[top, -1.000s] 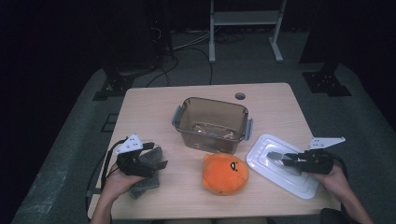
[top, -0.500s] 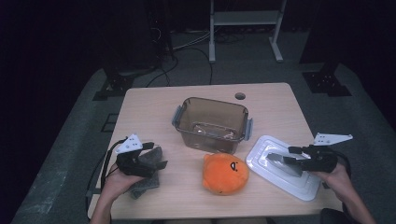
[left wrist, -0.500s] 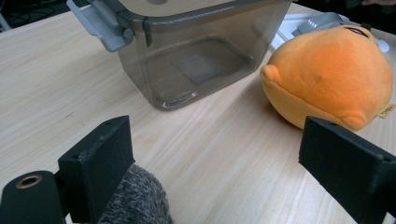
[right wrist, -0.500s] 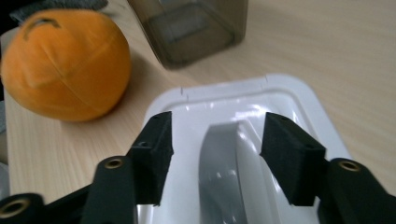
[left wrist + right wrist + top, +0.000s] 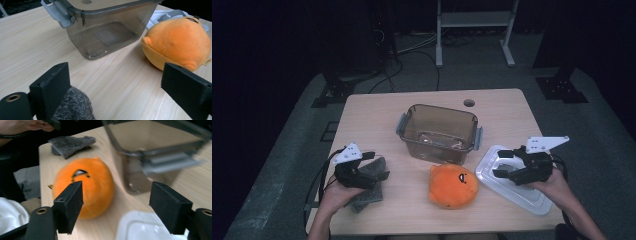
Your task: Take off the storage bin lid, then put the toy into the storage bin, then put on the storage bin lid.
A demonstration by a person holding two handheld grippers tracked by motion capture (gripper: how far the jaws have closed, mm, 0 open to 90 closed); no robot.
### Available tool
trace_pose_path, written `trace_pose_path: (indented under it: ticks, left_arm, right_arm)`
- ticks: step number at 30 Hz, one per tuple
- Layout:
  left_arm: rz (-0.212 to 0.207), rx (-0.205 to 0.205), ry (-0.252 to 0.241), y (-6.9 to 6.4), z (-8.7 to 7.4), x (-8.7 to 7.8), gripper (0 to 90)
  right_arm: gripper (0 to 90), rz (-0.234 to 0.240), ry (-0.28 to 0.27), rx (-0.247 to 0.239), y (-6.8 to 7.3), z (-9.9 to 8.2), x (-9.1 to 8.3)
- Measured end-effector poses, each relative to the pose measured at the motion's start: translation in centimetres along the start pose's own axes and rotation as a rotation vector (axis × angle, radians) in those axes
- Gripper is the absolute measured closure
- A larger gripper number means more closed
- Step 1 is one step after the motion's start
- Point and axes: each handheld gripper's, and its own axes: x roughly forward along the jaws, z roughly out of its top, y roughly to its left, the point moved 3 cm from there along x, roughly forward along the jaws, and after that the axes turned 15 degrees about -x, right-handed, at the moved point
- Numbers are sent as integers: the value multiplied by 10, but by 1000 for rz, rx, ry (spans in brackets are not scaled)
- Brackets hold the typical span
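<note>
An orange plush toy (image 5: 454, 185) (image 5: 177, 42) (image 5: 92, 185) lies on the wooden table near the front edge. Behind it stands an empty brown see-through container (image 5: 439, 132) (image 5: 110, 27) (image 5: 155, 157) with grey latches. A white lid (image 5: 522, 197) (image 5: 140, 225) lies flat at the front right. My right gripper (image 5: 501, 165) (image 5: 117, 195) hovers over the lid's left part; its jaws have just been opening and stand open with nothing between them. My left gripper (image 5: 374, 166) (image 5: 117, 77) is open at the front left, over a grey knitted cloth (image 5: 368, 194) (image 5: 72, 105) (image 5: 68, 145).
The table (image 5: 372, 125) has a round cable hole (image 5: 469, 103) at its back edge. On the dark floor behind it stand a white metal frame (image 5: 474, 20) and some cables. Bare wood lies between the cloth and the container.
My right gripper has risen off the white lid and drawn back to the right, and its jaws have spread. The lid stays flat on the table. The left gripper has kept still.
</note>
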Motion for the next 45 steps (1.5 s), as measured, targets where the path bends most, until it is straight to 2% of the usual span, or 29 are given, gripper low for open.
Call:
trace_pose_path:
  ticks: [5, 12, 22, 33, 39, 45]
  left_arm:
    - [-2, 11, 2, -2, 0, -1, 76]
    - [-5, 22, -7, -6, 2, -3, 76]
    - [-9, 14, -14, -4, 3, -3, 76]
    - [-19, 29, -10, -7, 5, -1, 76]
    - [-20, 19, -9, -5, 4, 0, 76]
    - [-22, 22, -7, -5, 4, 0, 76]
  right_arm:
    - [243, 58, 3, -51, 13, 19, 23]
    - [244, 104, 0, -100, 26, 37, 44]
    - [244, 147, 32, -129, 33, 36, 75]
    - [251, 160, 48, -153, 41, 36, 88]
    - [269, 170, 43, -162, 42, 35, 97]
    - [299, 174, 70, -183, 44, 36, 110]
